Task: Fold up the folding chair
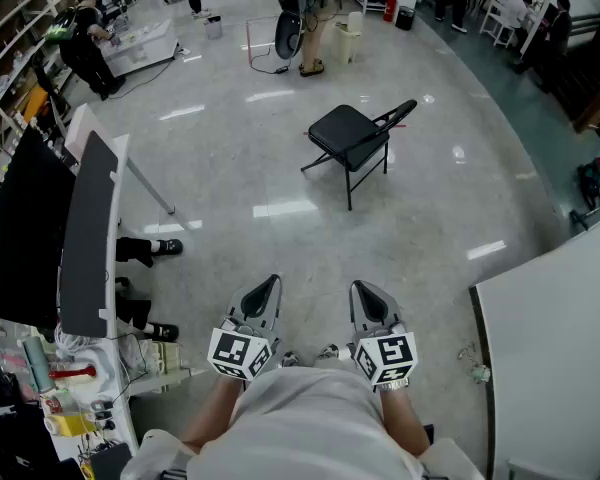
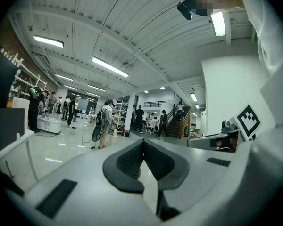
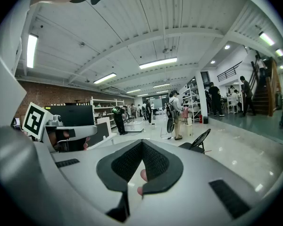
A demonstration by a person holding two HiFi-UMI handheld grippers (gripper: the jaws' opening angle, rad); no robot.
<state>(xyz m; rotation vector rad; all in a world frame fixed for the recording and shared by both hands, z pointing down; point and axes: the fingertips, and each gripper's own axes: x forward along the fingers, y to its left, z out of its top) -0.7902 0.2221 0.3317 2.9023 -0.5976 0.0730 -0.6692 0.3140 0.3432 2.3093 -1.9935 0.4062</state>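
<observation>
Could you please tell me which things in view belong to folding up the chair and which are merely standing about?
For the job:
- folding chair, standing open on the floor
- left claw, shut, empty
- right claw, shut, empty

Just standing about:
- black monitor
- white table
- cluttered desk
- person at a far bench

Folding chair (image 3: pixel 202 137) half behind hand-held gripper (image 3: pixel 142 143)

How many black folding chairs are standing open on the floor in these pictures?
1. The folding chair stands unfolded on the open floor, ahead of the person and slightly to the right. Others may be hidden among the far furniture.
</observation>
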